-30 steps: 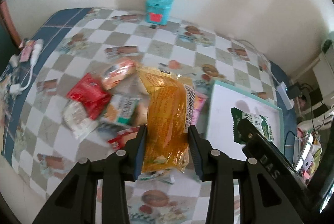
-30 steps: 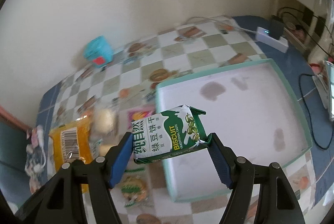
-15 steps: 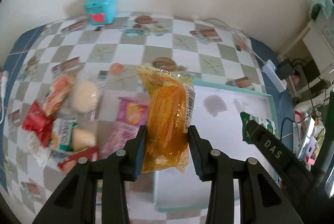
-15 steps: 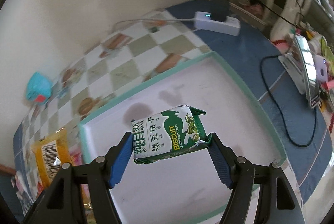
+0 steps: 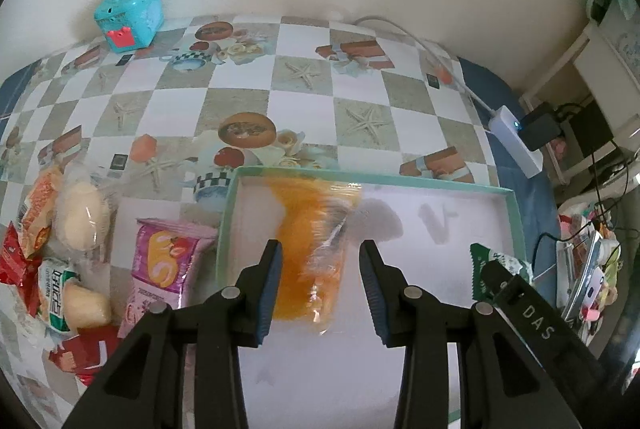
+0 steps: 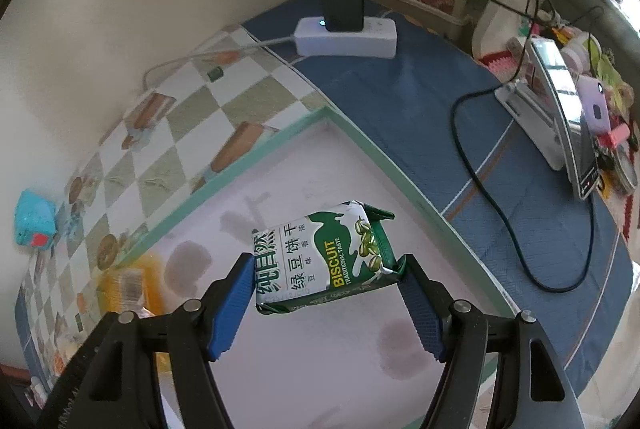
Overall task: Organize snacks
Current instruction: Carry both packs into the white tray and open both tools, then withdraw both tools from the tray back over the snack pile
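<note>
Left gripper (image 5: 320,269): jaws spread wide over the tray, nothing pinched between the blue pads, and the orange packet sits in the gap touching neither pad.
Orange snack packet (image 5: 310,249): blurred, in the near-left part of the tray, just inside its left wall; the right wrist view catches it as a smeared yellow-orange shape (image 6: 128,289) at the tray's left edge.
Right gripper (image 6: 326,289): clamped on the green biscuit packet, one pad on each end, held above the tray floor.
Green biscuit packet (image 6: 324,255): lying sideways between the pads, label up, reading "BISCUIT"; its serrated end peeks into the left view (image 5: 496,267).
Tray (image 5: 440,179): teal rim, white floor with a few dark stains, resting on the checkered tablecloth (image 5: 248,97).
Snack pile: pink cake-roll packet (image 5: 168,269) just beside the tray's left wall; further left, clear-wrapped buns (image 5: 80,225) and red packets (image 5: 16,261).
Back of table: teal box (image 5: 130,15) against the wall.
Right side: white power strip (image 6: 346,37) with a black adapter plugged in, on the blue cloth.
</note>
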Demonstrator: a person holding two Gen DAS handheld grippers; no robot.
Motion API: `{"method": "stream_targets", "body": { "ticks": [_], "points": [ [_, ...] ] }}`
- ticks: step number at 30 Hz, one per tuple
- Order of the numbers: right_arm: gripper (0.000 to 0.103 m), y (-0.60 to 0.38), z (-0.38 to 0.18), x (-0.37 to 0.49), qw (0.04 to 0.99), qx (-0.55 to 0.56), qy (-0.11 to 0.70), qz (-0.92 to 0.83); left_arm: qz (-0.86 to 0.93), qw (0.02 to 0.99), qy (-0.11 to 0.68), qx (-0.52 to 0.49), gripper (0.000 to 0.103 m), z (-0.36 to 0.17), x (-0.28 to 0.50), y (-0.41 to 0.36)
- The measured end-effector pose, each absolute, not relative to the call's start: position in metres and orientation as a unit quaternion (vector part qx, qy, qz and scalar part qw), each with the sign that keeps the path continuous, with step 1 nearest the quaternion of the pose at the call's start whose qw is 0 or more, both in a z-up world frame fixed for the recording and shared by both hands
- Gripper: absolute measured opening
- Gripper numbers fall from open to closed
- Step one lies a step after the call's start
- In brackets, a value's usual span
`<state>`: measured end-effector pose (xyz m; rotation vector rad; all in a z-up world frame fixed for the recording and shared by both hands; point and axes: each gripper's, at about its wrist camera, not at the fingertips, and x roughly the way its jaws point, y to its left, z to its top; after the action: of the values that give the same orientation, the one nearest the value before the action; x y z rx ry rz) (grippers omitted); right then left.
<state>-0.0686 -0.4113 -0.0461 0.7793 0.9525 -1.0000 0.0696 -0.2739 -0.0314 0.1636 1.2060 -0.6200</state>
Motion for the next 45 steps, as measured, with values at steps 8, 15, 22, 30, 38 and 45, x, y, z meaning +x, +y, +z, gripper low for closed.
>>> {"method": "stream_targets", "body": {
  "ticks": [8, 15, 22, 30, 38, 45],
  "points": [
    [0.076, -0.411, -0.042, -0.071, 0.703, 0.349, 0.429, -0.447, -0.27, 0.779, 0.561, 0.077, 0.059, -0.024, 0.068, -0.264],
    [0.088, -0.41, -0.039, -0.072, 0.706, 0.338, 0.427, -0.453, -0.226, 0.794, 0.558, 0.088, 0.086, -0.019, 0.076, -0.245],
    [0.1, -0.409, -0.042, -0.071, 0.707, 0.339, 0.438, -0.44, -0.186, 0.798, 0.568, 0.076, 0.089, -0.028, 0.085, -0.222],
    [0.103, -0.401, -0.032, -0.075, 0.717, 0.344, 0.433, -0.424, -0.161, 0.804, 0.567, 0.075, 0.093, -0.028, 0.084, -0.205],
    [0.103, -0.378, -0.006, -0.076, 0.743, 0.332, 0.419, -0.402, -0.151, 0.816, 0.551, 0.089, 0.093, -0.01, 0.073, -0.188],
    [0.103, -0.343, 0.017, -0.077, 0.762, 0.315, 0.419, -0.38, -0.13, 0.821, 0.549, 0.093, 0.093, 0.004, 0.063, -0.156]
  ]
}}
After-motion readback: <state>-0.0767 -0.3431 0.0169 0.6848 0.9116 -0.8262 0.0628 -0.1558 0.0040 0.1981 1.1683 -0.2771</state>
